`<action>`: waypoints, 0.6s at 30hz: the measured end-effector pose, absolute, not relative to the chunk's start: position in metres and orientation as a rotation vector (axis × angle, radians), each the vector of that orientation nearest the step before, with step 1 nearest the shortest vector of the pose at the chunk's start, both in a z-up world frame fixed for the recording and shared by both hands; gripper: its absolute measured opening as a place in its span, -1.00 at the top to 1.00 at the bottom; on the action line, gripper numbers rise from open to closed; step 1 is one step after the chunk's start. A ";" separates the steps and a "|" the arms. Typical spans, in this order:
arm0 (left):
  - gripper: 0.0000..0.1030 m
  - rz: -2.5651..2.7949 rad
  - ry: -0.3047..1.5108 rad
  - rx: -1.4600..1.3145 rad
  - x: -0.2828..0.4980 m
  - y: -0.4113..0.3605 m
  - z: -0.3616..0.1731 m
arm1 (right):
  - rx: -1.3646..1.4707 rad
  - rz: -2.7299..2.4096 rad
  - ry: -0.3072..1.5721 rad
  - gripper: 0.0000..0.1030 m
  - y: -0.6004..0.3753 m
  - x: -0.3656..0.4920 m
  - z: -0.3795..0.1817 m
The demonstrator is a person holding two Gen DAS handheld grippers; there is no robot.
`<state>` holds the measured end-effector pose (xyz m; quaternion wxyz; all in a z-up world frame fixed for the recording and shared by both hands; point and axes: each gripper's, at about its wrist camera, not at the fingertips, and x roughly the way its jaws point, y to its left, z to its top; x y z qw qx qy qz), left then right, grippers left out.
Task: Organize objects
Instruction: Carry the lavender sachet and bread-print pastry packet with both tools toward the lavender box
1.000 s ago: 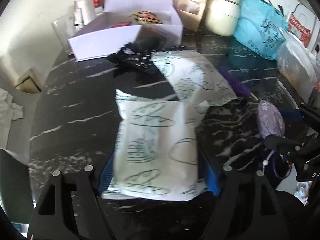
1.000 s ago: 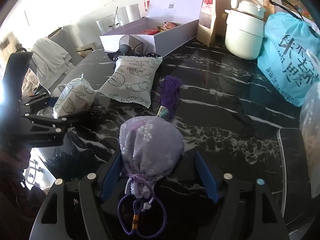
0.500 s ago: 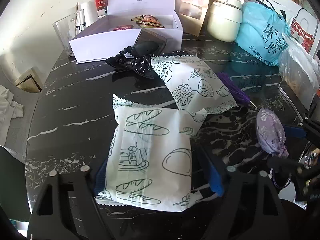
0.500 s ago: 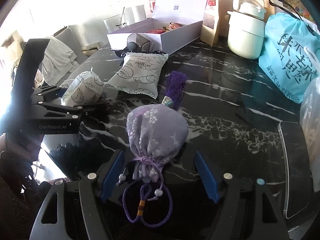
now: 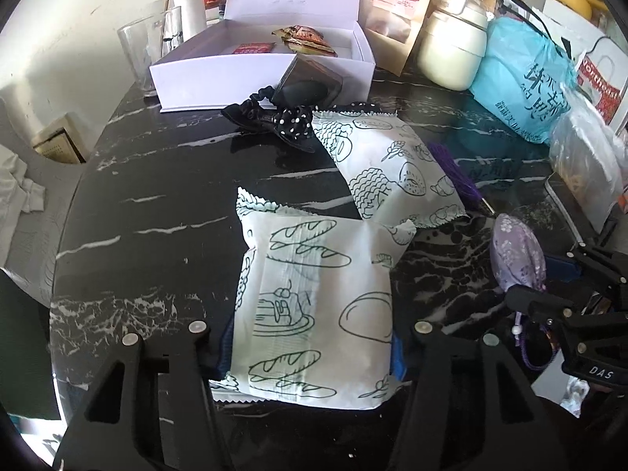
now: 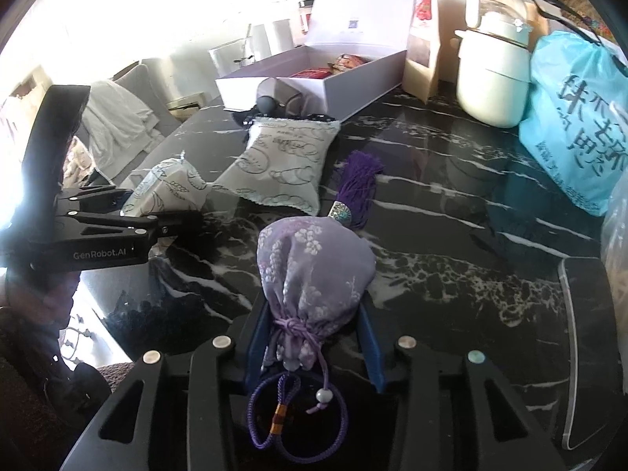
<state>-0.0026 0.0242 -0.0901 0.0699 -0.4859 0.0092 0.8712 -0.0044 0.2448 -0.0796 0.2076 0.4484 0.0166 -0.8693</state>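
My left gripper [image 5: 310, 349] is shut on a white snack packet printed with bread drawings [image 5: 314, 298], which rests over the black marble table [image 5: 157, 204]. My right gripper [image 6: 312, 337] is shut on a lilac flowered drawstring pouch [image 6: 312, 267] with a purple tassel [image 6: 359, 184]. The pouch also shows in the left wrist view [image 5: 516, 253]. A second printed packet [image 5: 386, 165] lies flat further back, also in the right wrist view [image 6: 280, 163]. An open white box [image 5: 259, 61] holding small red packets stands at the back.
A black polka-dot scrunchie [image 5: 274, 121] and a dark pouch [image 5: 310, 84] lie before the box. A glass [image 5: 143, 53], a brown snack bag [image 5: 400, 10], a cream kettle [image 5: 455, 51], a turquoise bag [image 5: 526, 82] and a clear plastic bag [image 5: 588, 165] line the back and right.
My right gripper has closed its fingers in on the lilac pouch. My left gripper kept its hold on the bread packet and shifted slightly.
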 end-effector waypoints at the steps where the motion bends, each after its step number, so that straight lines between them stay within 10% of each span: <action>1: -0.07 2.616 0.021 -1.470 -0.002 0.024 -0.090 | 1.238 -2.424 0.050 0.19 0.244 -0.005 -0.078; 18: -0.06 2.573 -0.078 -1.446 0.018 0.020 -0.056 | 1.078 -2.447 0.087 0.18 0.240 -0.008 -0.033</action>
